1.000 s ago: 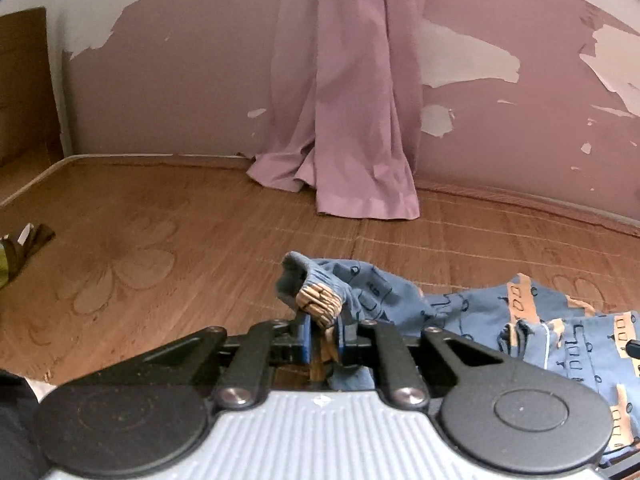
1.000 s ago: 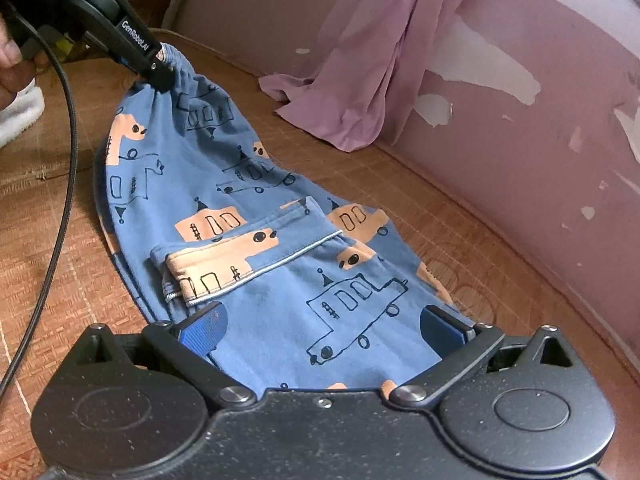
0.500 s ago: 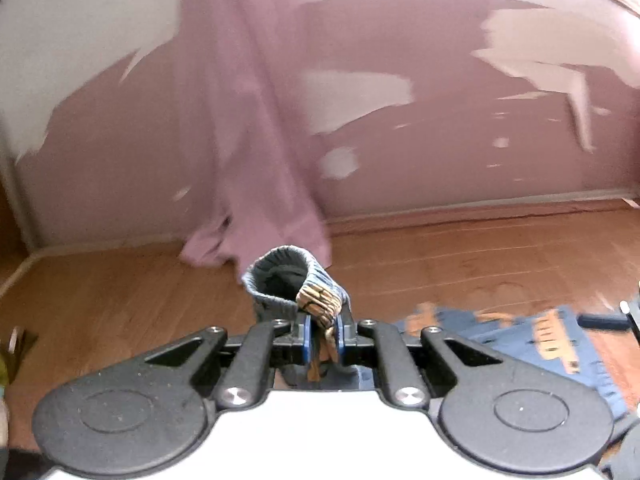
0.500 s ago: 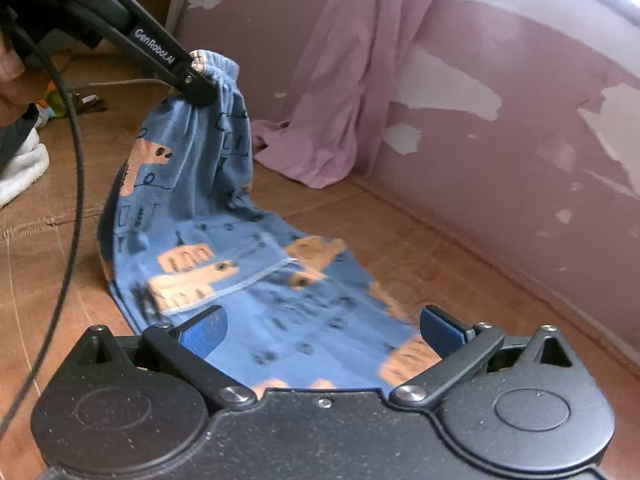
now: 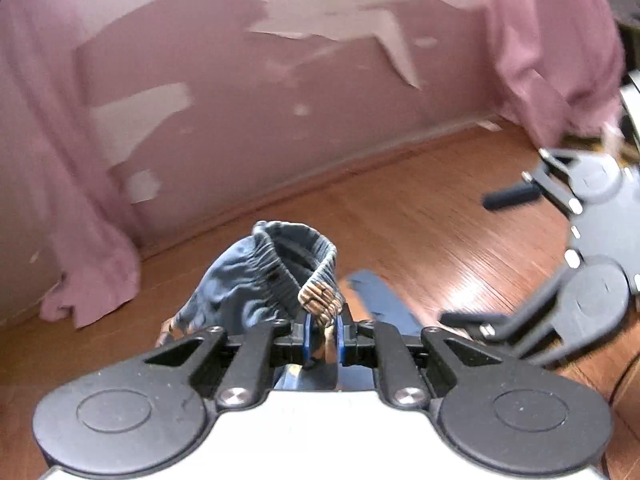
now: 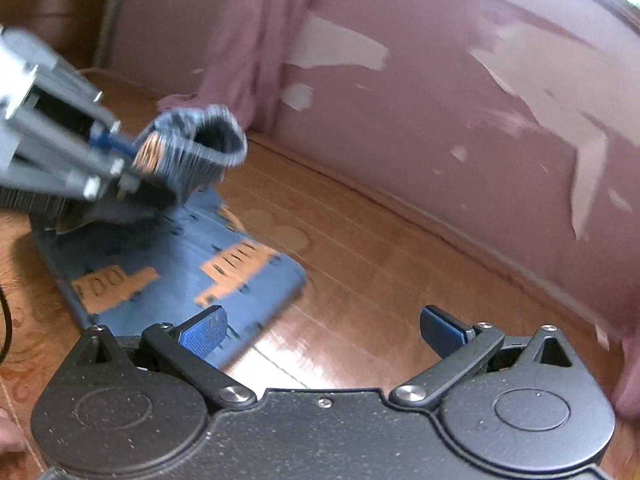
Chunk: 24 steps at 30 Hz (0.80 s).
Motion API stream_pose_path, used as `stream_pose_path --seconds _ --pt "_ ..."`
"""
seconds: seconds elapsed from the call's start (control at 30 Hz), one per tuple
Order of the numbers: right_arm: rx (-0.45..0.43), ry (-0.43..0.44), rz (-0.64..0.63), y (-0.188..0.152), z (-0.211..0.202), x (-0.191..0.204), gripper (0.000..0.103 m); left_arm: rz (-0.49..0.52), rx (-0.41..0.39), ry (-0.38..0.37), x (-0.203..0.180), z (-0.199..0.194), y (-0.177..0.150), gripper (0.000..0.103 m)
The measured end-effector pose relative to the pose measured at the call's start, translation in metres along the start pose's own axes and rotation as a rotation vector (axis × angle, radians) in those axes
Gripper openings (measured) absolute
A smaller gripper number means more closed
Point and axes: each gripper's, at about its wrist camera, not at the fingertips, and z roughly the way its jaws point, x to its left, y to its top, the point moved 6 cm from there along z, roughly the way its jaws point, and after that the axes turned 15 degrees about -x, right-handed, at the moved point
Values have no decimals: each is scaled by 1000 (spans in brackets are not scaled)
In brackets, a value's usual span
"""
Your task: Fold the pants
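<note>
**Waistband pinched on my left, right fingers spread and empty**

My left gripper [image 5: 322, 338] is clamped tight on the gathered elastic waistband of the pants [image 5: 276, 280], the blue pads pressed together with a bunched orange-and-blue fold squeezed between them. The waistband stands up in a loop just past my fingers, lifted off the floor [image 5: 440, 232]. My right gripper [image 6: 320, 326] stands wide apart with nothing between its fingers. From the right wrist view, the rest of the pants [image 6: 192, 264] lies flat on the wooden floor [image 6: 380, 280], blue with orange car prints, one end reaching under my left finger. The floor's far edge meets a peeling pink wall [image 6: 440, 120], where a pink curtain [image 6: 260, 40] hangs down.
</note>
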Motion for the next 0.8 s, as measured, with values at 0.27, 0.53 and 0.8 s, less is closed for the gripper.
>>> stream_pose_path --seconds 0.27,0.53,0.8 --pt "27 -65 68 -32 0 -30 102 4 100 -143 -44 21 -29 24" --pt "10 -85 120 -29 -2 -38 102 -213 5 -181 -5 -10 -26 65" --pt "-4 198 415 1 1 -7 79 -323 117 -194 35 -12 -66 60"
